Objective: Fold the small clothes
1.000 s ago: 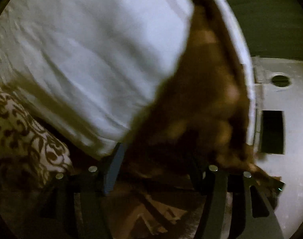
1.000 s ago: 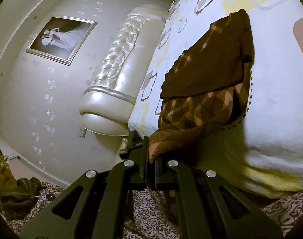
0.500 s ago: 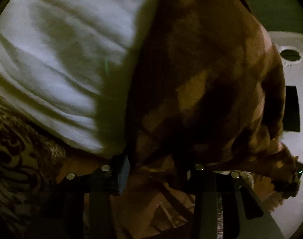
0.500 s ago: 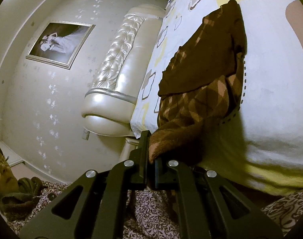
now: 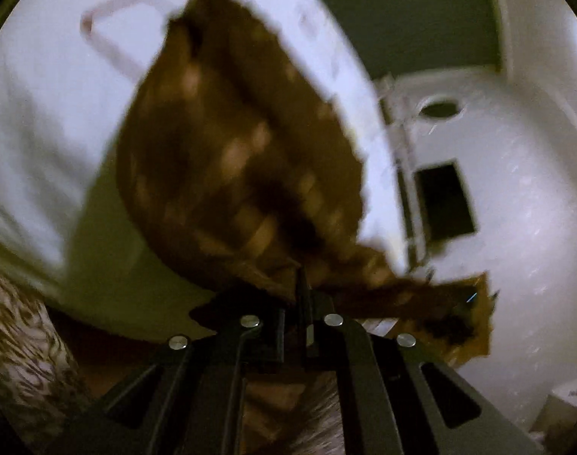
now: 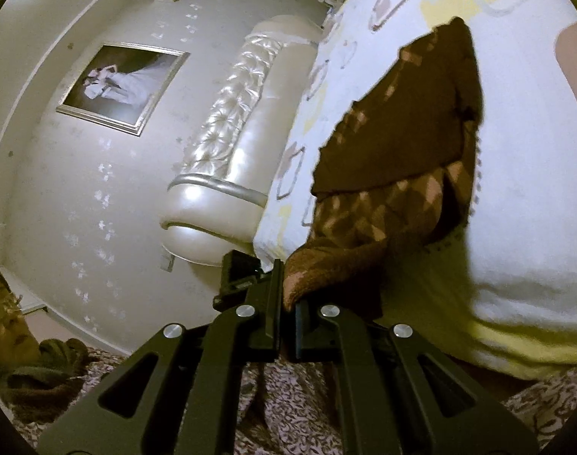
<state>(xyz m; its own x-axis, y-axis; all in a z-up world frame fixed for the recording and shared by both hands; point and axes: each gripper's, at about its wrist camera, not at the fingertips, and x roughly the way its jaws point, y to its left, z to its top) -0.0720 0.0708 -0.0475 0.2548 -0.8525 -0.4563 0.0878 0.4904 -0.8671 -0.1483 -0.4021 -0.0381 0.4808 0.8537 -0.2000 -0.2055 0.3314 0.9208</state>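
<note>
A small brown garment with a tan diamond pattern (image 6: 398, 174) lies partly folded on a white patterned bed sheet (image 6: 523, 197). My right gripper (image 6: 287, 303) is shut on its near hem at the bed's edge. In the left wrist view the same garment (image 5: 235, 159) looks blurred. My left gripper (image 5: 301, 295) is shut on its near edge, and a strip of the cloth trails off to the right (image 5: 421, 295).
A pearly tufted headboard (image 6: 228, 159) stands left of the bed under a framed picture (image 6: 121, 87). A brown-patterned blanket (image 6: 296, 409) lies below both grippers. A person's face (image 6: 4, 322) shows at the far left. A white wall with a dark opening (image 5: 444, 201) is right of the left gripper.
My left gripper has closed onto the garment's edge and pulled back, so more sheet shows around the cloth. My right gripper keeps its hold and has barely moved.
</note>
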